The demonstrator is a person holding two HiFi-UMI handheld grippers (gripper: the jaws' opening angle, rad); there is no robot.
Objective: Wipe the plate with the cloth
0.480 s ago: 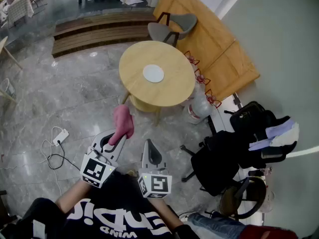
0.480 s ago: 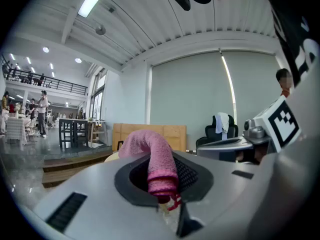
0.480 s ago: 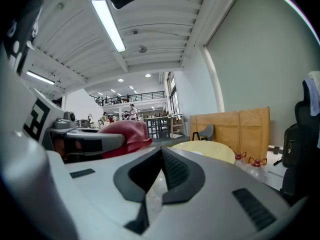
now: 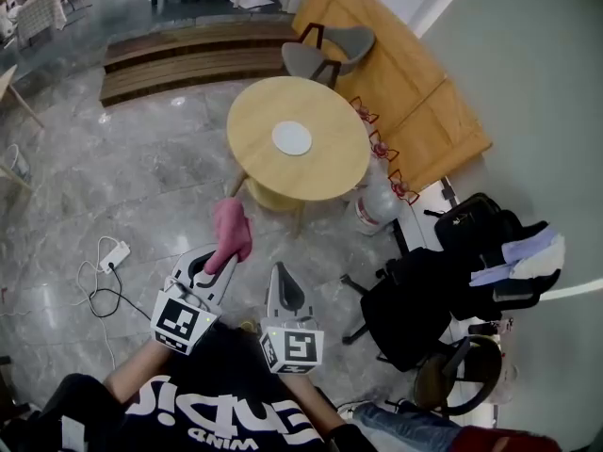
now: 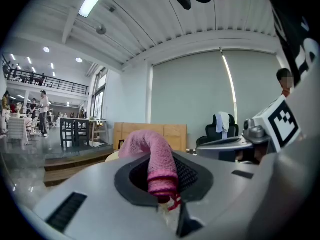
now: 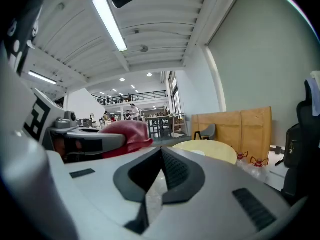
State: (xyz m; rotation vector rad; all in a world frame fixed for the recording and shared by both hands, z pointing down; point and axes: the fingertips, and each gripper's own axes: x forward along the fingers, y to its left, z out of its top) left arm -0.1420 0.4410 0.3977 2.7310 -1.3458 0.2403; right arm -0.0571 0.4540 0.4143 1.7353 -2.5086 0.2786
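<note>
A white plate [image 4: 292, 138] lies in the middle of the round wooden table [image 4: 254, 125], well ahead of both grippers. My left gripper [image 4: 213, 265] is shut on a pink cloth [image 4: 231, 231] that sticks out forward and droops over the floor. In the left gripper view the cloth [image 5: 154, 160] is pinched between the jaws. My right gripper [image 4: 285, 288] hangs beside it, jaws closed together with nothing in them; its view shows the table [image 6: 207, 150] and the plate [image 6: 199, 153] as a thin sliver ahead, the cloth [image 6: 127, 132] at left.
A grey chair [image 4: 325, 57] stands behind the table, with wooden panels [image 4: 415, 92] against the wall. A large water bottle [image 4: 377, 205] sits on the floor right of the table. Black office chairs [image 4: 424, 299] with bags stand at right. A power strip [image 4: 113, 257] with cable lies left.
The view has shifted very slightly; the grippers and cloth hold nearly the same pose.
</note>
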